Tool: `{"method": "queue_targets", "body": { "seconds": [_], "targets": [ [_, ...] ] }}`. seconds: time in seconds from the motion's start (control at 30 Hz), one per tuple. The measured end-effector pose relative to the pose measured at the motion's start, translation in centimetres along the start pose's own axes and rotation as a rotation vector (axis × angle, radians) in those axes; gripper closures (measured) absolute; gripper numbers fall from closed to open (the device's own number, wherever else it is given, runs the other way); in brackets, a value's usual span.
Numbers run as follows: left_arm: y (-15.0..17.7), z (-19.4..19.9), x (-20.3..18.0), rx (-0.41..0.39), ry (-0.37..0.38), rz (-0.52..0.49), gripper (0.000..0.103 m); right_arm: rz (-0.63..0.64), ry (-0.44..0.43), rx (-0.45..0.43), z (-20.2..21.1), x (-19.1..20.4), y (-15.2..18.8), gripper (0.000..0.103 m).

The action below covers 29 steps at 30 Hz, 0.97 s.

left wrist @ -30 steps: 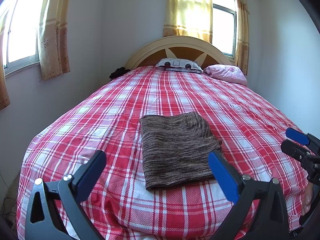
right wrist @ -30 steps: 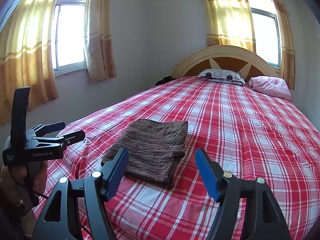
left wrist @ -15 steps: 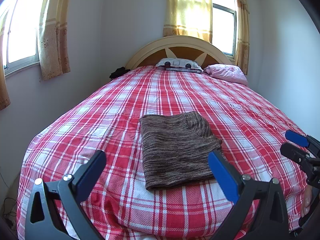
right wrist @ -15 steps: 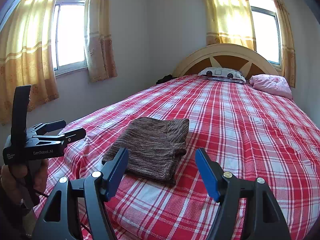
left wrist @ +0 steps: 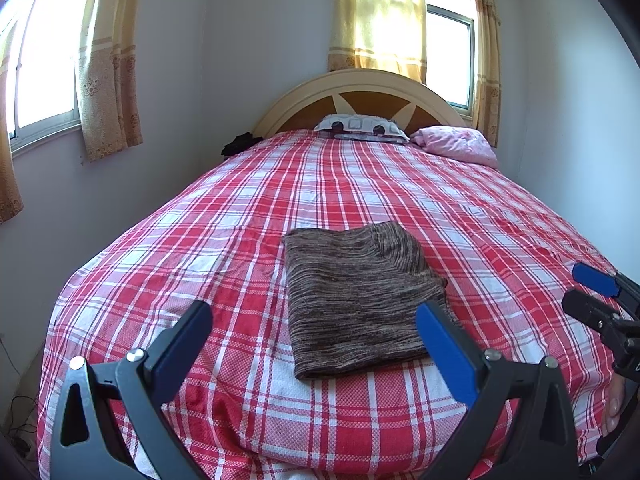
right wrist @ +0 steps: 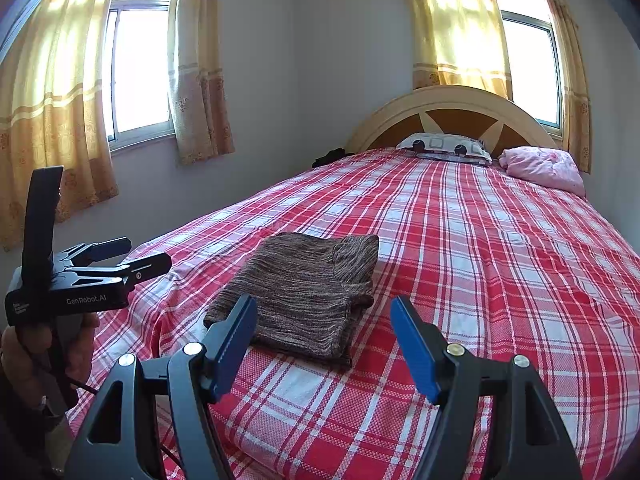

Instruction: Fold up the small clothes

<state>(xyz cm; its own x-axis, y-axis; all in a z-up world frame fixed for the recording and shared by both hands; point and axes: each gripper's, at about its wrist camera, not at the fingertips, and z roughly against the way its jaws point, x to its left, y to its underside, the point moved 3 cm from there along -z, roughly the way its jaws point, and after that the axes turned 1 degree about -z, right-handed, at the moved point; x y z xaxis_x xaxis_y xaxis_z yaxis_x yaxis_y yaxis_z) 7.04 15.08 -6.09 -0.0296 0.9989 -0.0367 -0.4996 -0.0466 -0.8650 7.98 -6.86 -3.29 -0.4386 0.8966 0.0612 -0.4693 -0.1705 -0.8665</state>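
Change: nothing shifts over the last second; both tools stay put, short of the garment.
Garment: brown marled knit garment (left wrist: pixel 356 296), folded into a compact rectangle, lies flat on the red-and-white plaid bedspread (left wrist: pixel 224 248).
Left tool (left wrist: pixel 314 344): wide, empty.
Right tool (right wrist: pixel 324 344): wide, empty.
Meaning: fold looks finished.

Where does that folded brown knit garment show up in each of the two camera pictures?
Left wrist view: folded brown garment lies centre, nearer the right blue finger.
Right wrist view: it lies left of centre, by the left blue finger.
Shared landmark: the arched headboard at the bed's far end.
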Motion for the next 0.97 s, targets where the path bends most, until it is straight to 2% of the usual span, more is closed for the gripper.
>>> {"method": "queue_targets", "body": {
  "seconds": [0.4, 0.7, 0.97],
  "targets": [
    [-0.64, 0.67, 0.06, -0.028, 0.006, 0.012, 0.000, -0.004, -0.004, -0.002, -0.22, 0.13, 0.17, 0.033],
    [-0.64, 0.39, 0.51, -0.030, -0.033, 0.021, 0.000, 0.000, -0.011, 0.013, -0.64, 0.41, 0.60, 0.033],
    [-0.52, 0.55, 0.47, -0.055, -0.032, 0.009, 0.000, 0.003, -0.014, 0.017, -0.68, 0.53, 0.77, 0.033]
  ]
}}
